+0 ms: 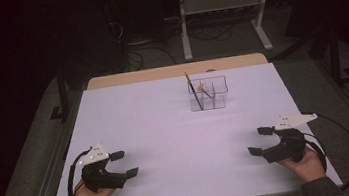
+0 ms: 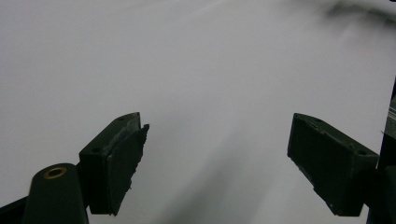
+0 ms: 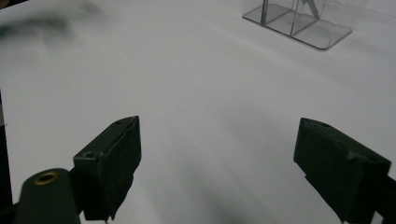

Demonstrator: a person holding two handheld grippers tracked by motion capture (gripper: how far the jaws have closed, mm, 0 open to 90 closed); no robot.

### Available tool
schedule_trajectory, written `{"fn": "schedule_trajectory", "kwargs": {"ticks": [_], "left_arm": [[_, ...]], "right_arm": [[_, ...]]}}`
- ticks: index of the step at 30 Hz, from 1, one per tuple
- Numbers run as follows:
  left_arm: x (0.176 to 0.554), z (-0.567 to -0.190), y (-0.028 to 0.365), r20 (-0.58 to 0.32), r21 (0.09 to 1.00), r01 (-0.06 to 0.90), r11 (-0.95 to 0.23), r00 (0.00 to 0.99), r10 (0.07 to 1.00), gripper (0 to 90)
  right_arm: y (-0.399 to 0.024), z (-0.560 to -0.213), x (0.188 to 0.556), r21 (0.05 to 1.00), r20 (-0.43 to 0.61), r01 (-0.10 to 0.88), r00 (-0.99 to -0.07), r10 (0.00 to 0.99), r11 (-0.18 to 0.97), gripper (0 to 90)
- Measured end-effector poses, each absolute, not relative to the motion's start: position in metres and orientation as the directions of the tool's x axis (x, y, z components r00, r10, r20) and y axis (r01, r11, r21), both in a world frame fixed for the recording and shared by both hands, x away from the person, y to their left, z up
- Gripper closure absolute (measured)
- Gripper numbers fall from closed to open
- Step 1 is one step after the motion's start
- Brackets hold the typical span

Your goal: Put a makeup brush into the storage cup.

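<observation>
A clear plastic organizer (image 1: 208, 94) with compartments stands on the white table top (image 1: 166, 129), toward the back and right of centre. A thin dark stick (image 1: 191, 88) leans in its left compartment, and a small tan piece (image 1: 202, 88) sits inside too. My left gripper (image 1: 124, 164) rests at the front left, held in a hand, open with nothing between its jaws (image 2: 217, 163). My right gripper (image 1: 260, 141) rests at the front right, also open and empty (image 3: 217, 168). The organizer's base (image 3: 299, 25) shows at the top of the right gripper view.
The table's wooden back edge (image 1: 174, 71) shows behind the white sheet. Beyond it stand a grey metal frame (image 1: 223, 16) and cables on a dark floor. Dark posts (image 1: 62, 91) flank the table's far corners.
</observation>
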State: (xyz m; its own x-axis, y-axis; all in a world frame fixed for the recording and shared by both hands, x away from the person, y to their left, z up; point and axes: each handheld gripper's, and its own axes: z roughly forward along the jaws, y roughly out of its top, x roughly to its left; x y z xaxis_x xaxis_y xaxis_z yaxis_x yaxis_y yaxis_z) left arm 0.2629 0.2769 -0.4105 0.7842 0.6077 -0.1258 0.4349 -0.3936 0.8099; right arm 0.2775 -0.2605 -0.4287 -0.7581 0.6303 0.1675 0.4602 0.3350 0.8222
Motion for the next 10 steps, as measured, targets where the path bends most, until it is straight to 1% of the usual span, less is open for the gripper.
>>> {"fn": "schedule_trajectory", "kwargs": {"ticks": [6, 10], "left_arm": [[0.2611, -0.4115, 0.2767, -0.135, 0.806, 0.447, -0.388, 0.777, 0.615, 17.7], [0.2621, -0.4118, 0.2783, -0.126, 0.805, 0.442, -0.397, 0.780, 0.613, 17.7]], "right_arm": [[-0.2590, -0.4288, 0.2762, 0.825, 0.165, 0.455, -0.761, 0.628, 0.334, 14.0], [-0.2578, -0.4283, 0.2754, 0.827, 0.165, 0.452, -0.763, 0.625, 0.334, 14.0]]}}
